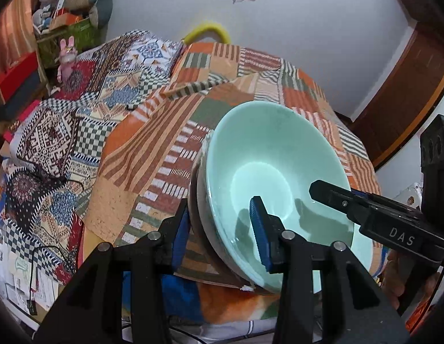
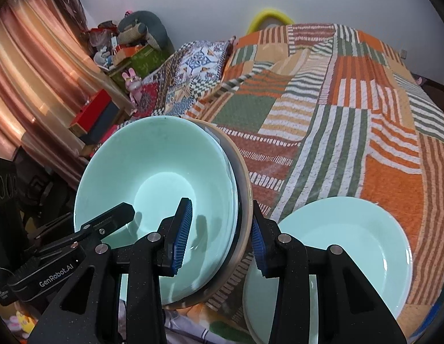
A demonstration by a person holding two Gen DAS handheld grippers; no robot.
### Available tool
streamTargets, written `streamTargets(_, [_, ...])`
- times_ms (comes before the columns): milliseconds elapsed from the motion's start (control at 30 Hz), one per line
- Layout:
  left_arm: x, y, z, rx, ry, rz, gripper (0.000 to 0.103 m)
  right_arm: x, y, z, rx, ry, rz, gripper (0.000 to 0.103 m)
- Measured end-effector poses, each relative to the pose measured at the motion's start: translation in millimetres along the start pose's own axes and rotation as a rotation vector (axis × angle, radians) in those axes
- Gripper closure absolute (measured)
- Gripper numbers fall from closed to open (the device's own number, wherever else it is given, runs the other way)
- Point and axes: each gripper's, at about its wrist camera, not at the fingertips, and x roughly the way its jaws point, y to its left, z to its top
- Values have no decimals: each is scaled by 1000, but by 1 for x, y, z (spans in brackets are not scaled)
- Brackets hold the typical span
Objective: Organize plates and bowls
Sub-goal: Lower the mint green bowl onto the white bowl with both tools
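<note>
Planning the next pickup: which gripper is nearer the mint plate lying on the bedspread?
Right. The right gripper clamps the bowl stack's rim just beside the plate; the left gripper grips the stack's far side.

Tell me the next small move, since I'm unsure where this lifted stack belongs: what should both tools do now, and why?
Probably carry the stack of bowls sideways over the mint plate and lower it there. The left tool and right tool each clamp opposite rims, the stack is tilted above the patchwork bedspread, and the plate lies flat and bare right beside it.
</note>
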Motion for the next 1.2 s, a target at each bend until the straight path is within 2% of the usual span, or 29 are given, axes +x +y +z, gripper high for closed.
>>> streamTargets(567, [-21,-57,-1,94,-34,-62,62,-56,-27,-12,33,-103,-38,68])
streamTargets(1200, [0,-118,-23,195,51,-108,62,-95,-71,-41,112,-146,-107,68])
